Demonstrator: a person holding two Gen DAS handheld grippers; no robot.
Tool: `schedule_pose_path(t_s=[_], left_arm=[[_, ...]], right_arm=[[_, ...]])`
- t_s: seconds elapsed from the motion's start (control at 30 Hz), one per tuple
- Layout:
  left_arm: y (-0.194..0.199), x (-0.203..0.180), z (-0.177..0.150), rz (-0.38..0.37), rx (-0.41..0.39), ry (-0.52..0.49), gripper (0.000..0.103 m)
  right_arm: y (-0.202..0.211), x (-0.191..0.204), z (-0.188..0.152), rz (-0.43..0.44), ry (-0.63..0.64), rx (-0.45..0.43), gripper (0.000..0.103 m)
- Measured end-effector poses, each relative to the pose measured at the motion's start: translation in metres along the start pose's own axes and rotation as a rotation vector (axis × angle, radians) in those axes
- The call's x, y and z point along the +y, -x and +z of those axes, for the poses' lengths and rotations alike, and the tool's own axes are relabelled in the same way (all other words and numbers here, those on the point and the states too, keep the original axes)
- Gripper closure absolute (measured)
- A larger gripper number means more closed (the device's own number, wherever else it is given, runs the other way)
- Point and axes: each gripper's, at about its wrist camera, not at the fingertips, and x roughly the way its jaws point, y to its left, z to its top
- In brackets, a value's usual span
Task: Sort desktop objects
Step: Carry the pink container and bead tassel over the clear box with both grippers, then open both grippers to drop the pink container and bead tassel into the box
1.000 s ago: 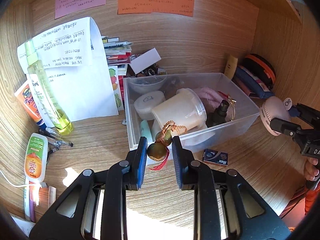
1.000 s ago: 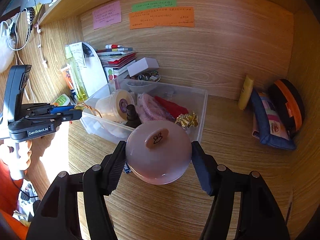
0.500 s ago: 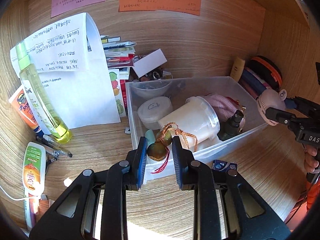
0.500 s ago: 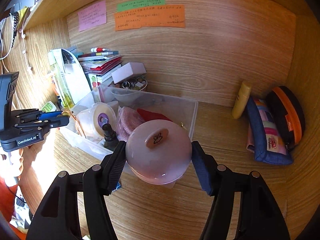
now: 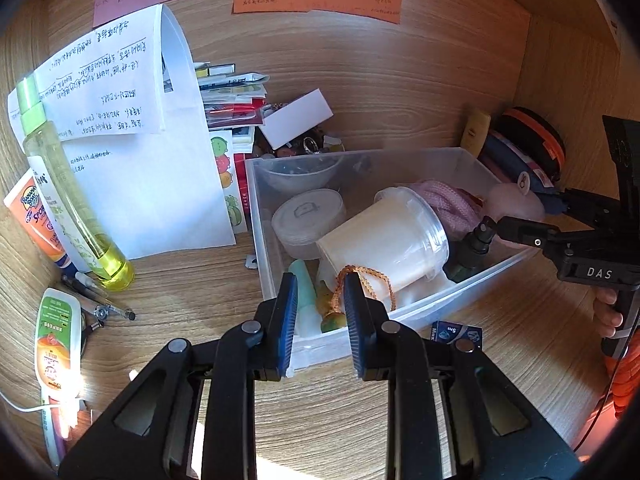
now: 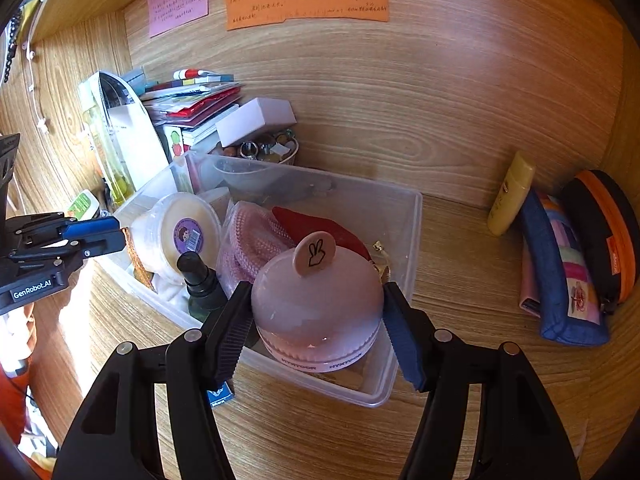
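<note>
A clear plastic box [image 5: 360, 157] [image 6: 416, 240] stands on the wooden desk with several items in it. My left gripper [image 5: 320, 292] [image 6: 92, 236] is shut on a small brown gourd charm [image 5: 331, 318] with an orange cord [image 5: 362, 274]. It holds the charm just over the box's near left corner. My right gripper [image 6: 316, 300] [image 5: 520, 232] is shut on a round pink dome-shaped gadget [image 6: 316, 312] [image 5: 516, 202] with a rabbit-ear tab [image 6: 314, 258]. The gadget hangs above the box's near right end.
In the box lie a white lidded tub [image 5: 384, 236], a pink knitted piece [image 6: 250, 240] and a dark spray bottle [image 6: 200, 276]. A blue staple box [image 5: 456, 332] lies in front. Papers [image 5: 132, 184], a yellow-green bottle [image 5: 68, 200] and tubes stand left; pouches [image 6: 568, 268] lie right.
Both grippers have moved in over the box. The pink gadget went from in front of the box to above its right end, and the gourd charm now sits over the near left corner.
</note>
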Motion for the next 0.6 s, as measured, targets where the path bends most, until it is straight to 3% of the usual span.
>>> schedule_pose_path(t_s=[0.6], left_arm=[[0.013,-0.004,-0.005,0.012,-0.020,-0.016,0.077]], right_arm=[[-0.004,0.007,-0.005,-0.036,0.004,0.029,0.042]])
